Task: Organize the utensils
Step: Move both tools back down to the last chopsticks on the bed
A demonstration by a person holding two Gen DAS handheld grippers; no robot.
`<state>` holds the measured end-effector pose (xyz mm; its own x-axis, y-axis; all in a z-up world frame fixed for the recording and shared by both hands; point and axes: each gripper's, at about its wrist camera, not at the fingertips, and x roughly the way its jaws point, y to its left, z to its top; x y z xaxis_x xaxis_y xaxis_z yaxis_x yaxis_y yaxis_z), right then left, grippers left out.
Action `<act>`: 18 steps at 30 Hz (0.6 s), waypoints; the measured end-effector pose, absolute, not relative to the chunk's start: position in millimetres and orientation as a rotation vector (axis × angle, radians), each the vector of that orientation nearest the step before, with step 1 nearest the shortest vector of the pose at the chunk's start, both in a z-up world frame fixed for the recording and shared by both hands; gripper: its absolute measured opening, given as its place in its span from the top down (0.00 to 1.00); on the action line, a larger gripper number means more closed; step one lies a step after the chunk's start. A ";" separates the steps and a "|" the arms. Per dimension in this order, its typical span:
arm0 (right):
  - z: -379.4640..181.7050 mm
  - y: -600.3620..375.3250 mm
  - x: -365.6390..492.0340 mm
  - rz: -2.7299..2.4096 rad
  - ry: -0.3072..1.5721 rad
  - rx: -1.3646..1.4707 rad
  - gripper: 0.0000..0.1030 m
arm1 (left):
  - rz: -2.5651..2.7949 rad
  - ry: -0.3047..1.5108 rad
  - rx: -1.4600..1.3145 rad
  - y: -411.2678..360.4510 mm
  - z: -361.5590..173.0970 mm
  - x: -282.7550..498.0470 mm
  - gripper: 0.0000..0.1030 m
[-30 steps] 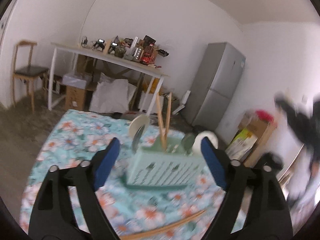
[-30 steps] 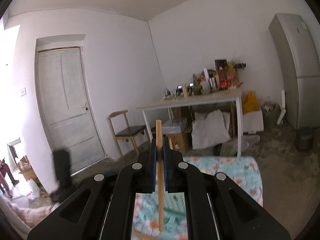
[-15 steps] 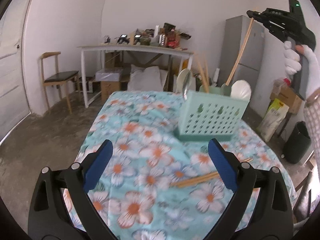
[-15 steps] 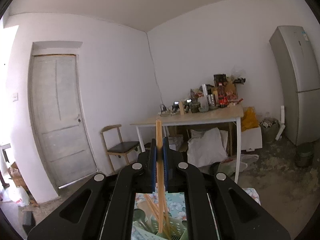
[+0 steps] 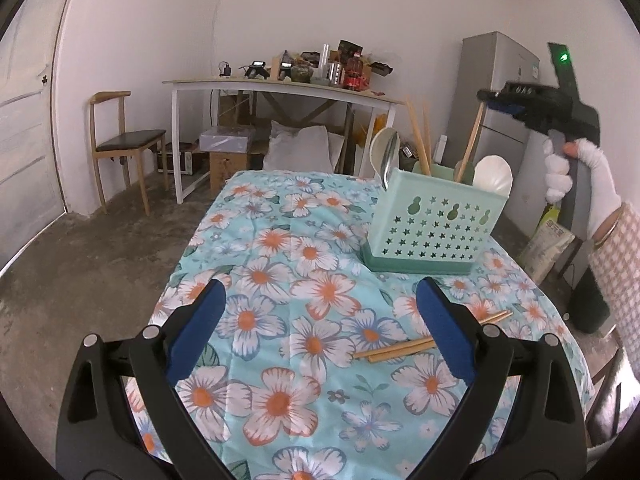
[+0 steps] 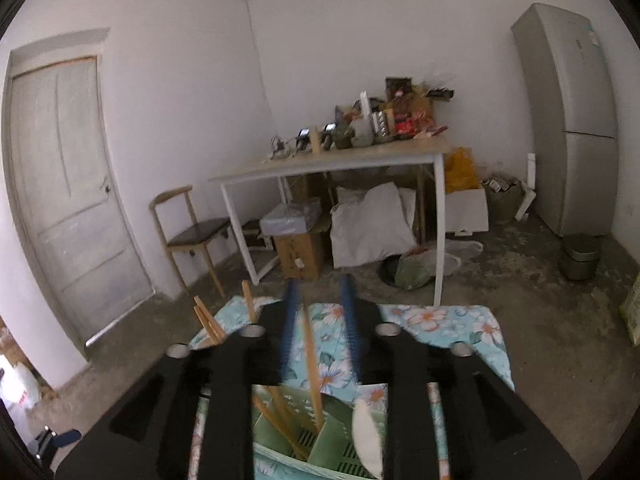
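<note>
A mint green utensil caddy (image 5: 432,226) stands on the floral tablecloth (image 5: 304,280). It holds several chopsticks, a metal spoon (image 5: 389,156) and a white spoon (image 5: 494,174). Two wooden chopsticks (image 5: 420,340) lie on the cloth near my left gripper (image 5: 320,332), which is open and empty. My right gripper (image 6: 320,332) is open just above the caddy (image 6: 320,440); a chopstick (image 6: 312,368) stands between its parted blue pads with its lower end in the caddy. The right gripper also shows in the left wrist view (image 5: 496,100).
A white table (image 5: 280,92) loaded with clutter stands behind, with boxes and bags under it. A wooden chair (image 5: 124,144) is on the left, a grey fridge (image 5: 496,92) on the right, a door (image 6: 68,200) at far left.
My right gripper came down over the caddy and opened, letting the chopstick drop into it. My left gripper drew back from the caddy toward the near side of the table.
</note>
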<state>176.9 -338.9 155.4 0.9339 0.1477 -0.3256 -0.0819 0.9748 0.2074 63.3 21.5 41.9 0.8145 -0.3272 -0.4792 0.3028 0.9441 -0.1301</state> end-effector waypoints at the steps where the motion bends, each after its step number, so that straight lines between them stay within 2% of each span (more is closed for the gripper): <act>1: 158.9 -341.5 173.0 0.116 0.336 0.194 0.73 | -0.340 0.522 -0.049 20.4 41.7 63.4 0.10; 10: 181.2 -364.1 119.6 0.115 0.249 0.228 0.66 | -0.357 0.533 -0.051 9.0 38.5 64.6 0.10; 14: 175.2 -368.4 98.0 0.134 0.267 0.240 0.65 | -0.362 0.541 -0.048 5.5 37.4 65.4 0.10; 18: 159.6 -370.1 78.9 0.154 0.316 0.254 0.58 | -0.363 0.545 -0.045 1.9 36.6 66.2 0.10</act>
<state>78.9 -370.1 159.6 0.9393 0.1888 -0.2865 -0.1100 0.9566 0.2700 66.2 1.9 36.6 0.7932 -0.3494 -0.4988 0.3259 0.9354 -0.1369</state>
